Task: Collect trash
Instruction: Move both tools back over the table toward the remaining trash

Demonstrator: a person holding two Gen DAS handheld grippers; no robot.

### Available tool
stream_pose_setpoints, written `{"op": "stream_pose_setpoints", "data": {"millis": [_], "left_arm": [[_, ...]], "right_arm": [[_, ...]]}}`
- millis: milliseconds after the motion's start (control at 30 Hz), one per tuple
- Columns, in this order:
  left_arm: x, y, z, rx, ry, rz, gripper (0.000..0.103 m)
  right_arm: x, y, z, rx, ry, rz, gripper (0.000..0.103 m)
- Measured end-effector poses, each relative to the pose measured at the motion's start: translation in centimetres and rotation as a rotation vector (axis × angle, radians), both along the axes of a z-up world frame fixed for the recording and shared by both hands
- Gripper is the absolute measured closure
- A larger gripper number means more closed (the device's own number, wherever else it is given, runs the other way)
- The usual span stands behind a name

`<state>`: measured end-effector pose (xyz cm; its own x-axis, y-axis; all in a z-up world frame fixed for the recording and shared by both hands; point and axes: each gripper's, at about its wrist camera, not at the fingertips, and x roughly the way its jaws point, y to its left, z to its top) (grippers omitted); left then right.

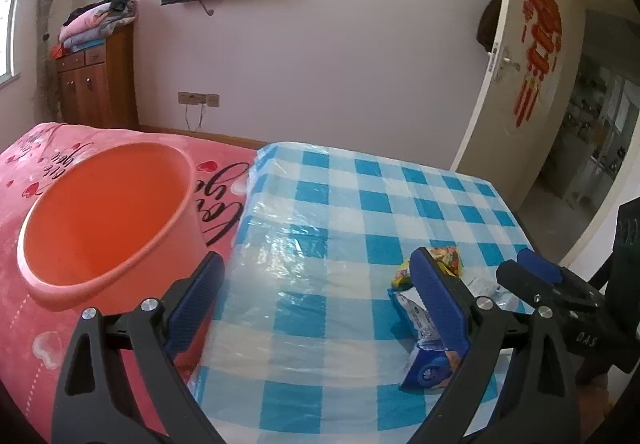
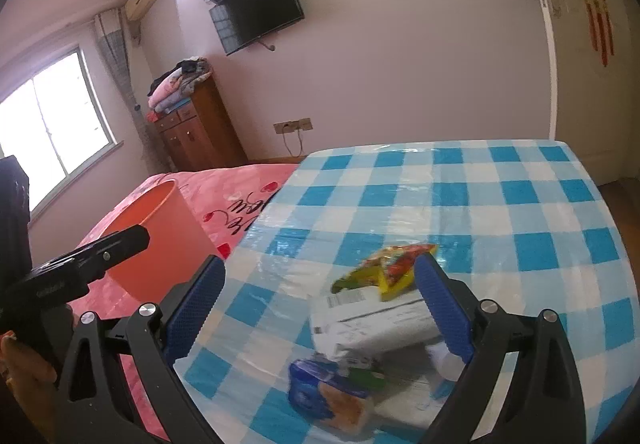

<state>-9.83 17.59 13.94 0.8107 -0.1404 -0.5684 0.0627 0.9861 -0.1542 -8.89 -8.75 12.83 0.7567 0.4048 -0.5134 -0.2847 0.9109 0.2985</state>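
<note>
On the blue checked tablecloth (image 2: pixel 500 204) lies a small heap of wrappers: a yellow snack packet (image 2: pixel 394 266), a white packet (image 2: pixel 372 320) and a blue packet (image 2: pixel 316 392). Both the left gripper (image 1: pixel 316 304) and the right gripper (image 2: pixel 320 308) have their fingers spread wide, holding nothing. Beside the table, an orange bin (image 1: pixel 108 220) stands on the pink bedspread (image 1: pixel 24 324).

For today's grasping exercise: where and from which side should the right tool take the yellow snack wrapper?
Grip the yellow snack wrapper by its raised far edge, coming from above. It lies flat atop the white packet, so a low side approach would probably catch that packet too.
</note>
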Motion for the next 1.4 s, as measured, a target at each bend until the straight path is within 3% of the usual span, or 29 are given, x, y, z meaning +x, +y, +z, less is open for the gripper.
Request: {"op": "stream_pose_setpoints", "data": {"millis": [500, 1100, 1400], "left_arm": [[0.7, -4.9, -2.1, 0.015, 0.056, -0.070, 0.009], [2.1, -10.2, -6.2, 0.024, 0.181, -0.173, 0.009], [5.7, -12.0, -4.4, -0.040, 0.232, -0.281, 0.009]], "right_arm": [[-0.7, -5.1, -2.5, 0.019, 0.015, -0.073, 0.009], [-0.4, -12.0, -6.4, 0.132, 0.094, -0.165, 0.009], [-0.1, -12.9, -7.6, 0.169, 0.131, -0.133, 0.009]]}}
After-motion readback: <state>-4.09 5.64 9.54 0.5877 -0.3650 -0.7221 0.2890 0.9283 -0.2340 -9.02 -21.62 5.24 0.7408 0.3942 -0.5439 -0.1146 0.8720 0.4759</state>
